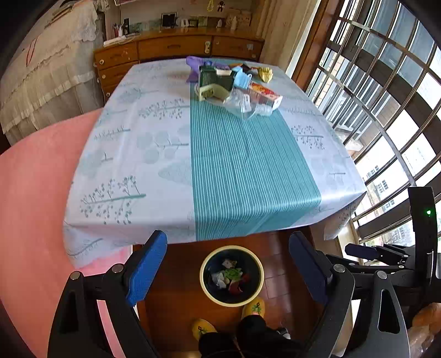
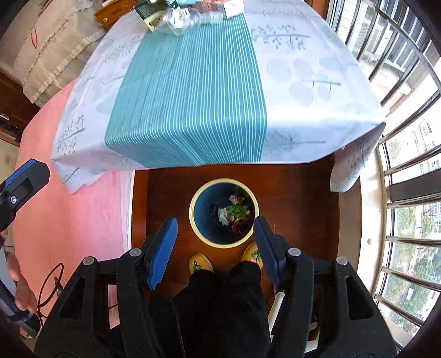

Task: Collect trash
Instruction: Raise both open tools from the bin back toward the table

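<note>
A pile of trash [image 1: 234, 85] lies at the far end of the table [image 1: 137, 154]: a green carton, a clear plastic bottle, a red-and-white box, a blue mask, a yellow item and purple cloth. Its near edge shows at the top of the right wrist view [image 2: 182, 16]. A round bin [image 1: 231, 275] with a cream rim stands on the floor by the table's near edge and holds several scraps; it also shows in the right wrist view [image 2: 223, 214]. My left gripper [image 1: 228, 270] is open and empty above the bin. My right gripper [image 2: 215, 250] is open and empty above the bin.
The table has a white and teal striped cloth. A pink bed [image 1: 35, 192] lies on the left. A wooden dresser [image 1: 171, 52] stands behind the table. Barred windows [image 1: 386, 96] are on the right. The person's yellow slippers [image 2: 201, 263] stand by the bin.
</note>
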The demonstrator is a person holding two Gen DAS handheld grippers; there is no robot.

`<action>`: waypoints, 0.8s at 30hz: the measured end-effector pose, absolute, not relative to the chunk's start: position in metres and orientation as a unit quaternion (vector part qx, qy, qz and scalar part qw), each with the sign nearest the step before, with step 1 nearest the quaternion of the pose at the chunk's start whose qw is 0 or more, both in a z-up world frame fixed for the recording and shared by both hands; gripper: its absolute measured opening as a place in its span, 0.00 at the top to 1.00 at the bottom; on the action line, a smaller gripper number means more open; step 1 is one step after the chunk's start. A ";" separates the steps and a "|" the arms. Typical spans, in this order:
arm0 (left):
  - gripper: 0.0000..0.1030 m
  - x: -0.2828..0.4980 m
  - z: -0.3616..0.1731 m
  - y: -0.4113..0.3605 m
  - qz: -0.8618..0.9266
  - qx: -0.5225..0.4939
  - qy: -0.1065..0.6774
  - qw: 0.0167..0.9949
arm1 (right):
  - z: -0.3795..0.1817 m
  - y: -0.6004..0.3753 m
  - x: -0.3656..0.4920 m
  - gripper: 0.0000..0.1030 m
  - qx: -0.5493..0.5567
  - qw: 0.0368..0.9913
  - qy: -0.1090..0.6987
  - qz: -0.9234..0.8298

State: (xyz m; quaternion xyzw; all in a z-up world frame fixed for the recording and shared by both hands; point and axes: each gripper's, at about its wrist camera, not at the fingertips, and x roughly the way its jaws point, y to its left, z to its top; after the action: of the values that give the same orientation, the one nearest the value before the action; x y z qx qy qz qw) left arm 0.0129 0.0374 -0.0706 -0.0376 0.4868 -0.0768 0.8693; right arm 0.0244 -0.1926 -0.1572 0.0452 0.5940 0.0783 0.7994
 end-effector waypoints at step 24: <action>0.11 0.077 0.054 0.033 0.021 -0.048 0.401 0.914 | -0.040 -0.189 0.151 0.47 0.014 0.858 0.490 0.153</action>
State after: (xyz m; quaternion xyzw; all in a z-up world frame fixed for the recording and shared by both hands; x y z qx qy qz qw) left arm 0.0772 0.0329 0.0536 -0.0485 0.4011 0.0214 0.9145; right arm 0.1515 -0.1889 -0.0402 0.0137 0.4896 0.1535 0.8582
